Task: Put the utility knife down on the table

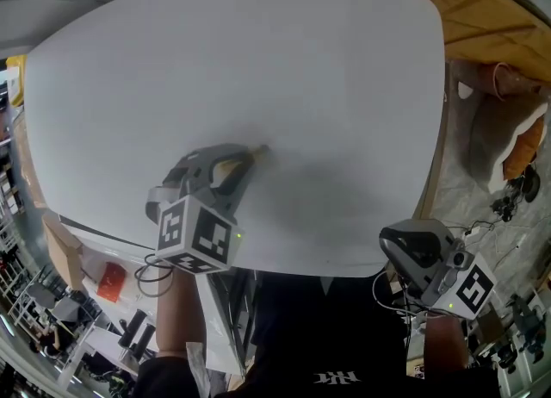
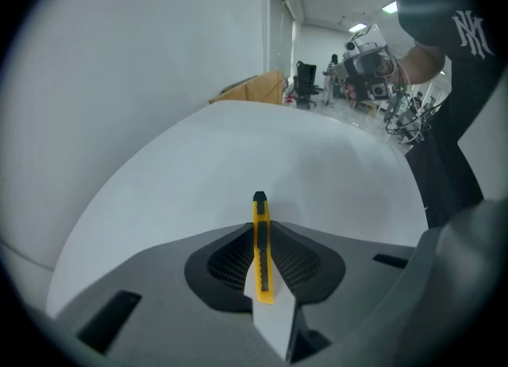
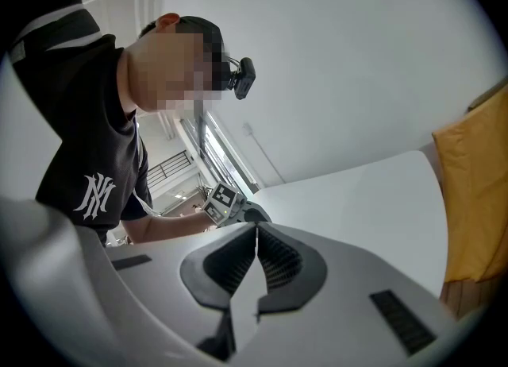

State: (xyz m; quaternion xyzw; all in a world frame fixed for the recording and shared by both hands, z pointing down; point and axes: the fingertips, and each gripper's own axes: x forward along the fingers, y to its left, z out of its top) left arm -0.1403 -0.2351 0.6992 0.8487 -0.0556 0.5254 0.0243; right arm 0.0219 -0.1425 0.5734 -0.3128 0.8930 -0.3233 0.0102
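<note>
Worktop: a broad white worktop (image 1: 284,69) with rounded corners fills most of the head view, its surface bare around the two tools.
Person: a person in a black short-sleeved shirt (image 1: 336,345) stands at the near edge, a forearm reaching up to each gripper.
Cloth: a heap of orange-yellow cloth (image 1: 491,17) lies past the worktop's far right corner, off its surface.
Left gripper: the left gripper (image 2: 259,226) is held over the near-left part of the worktop with its marker cube toward the person; its jaws are clamped on the knife's body.
Right gripper: the right gripper (image 3: 255,229) hangs just off the worktop's near right edge, well apart from the left one, jaws pressed together on each other and aimed across the white surface.
Utility knife: the yellow utility knife (image 2: 262,262) with its black slider stands edge-up between the left jaws, its black-tipped nose poking out past them and pointing across the worktop. In the head view the nose sits close over the surface beside a faint shadow; whether it touches cannot be told.
</note>
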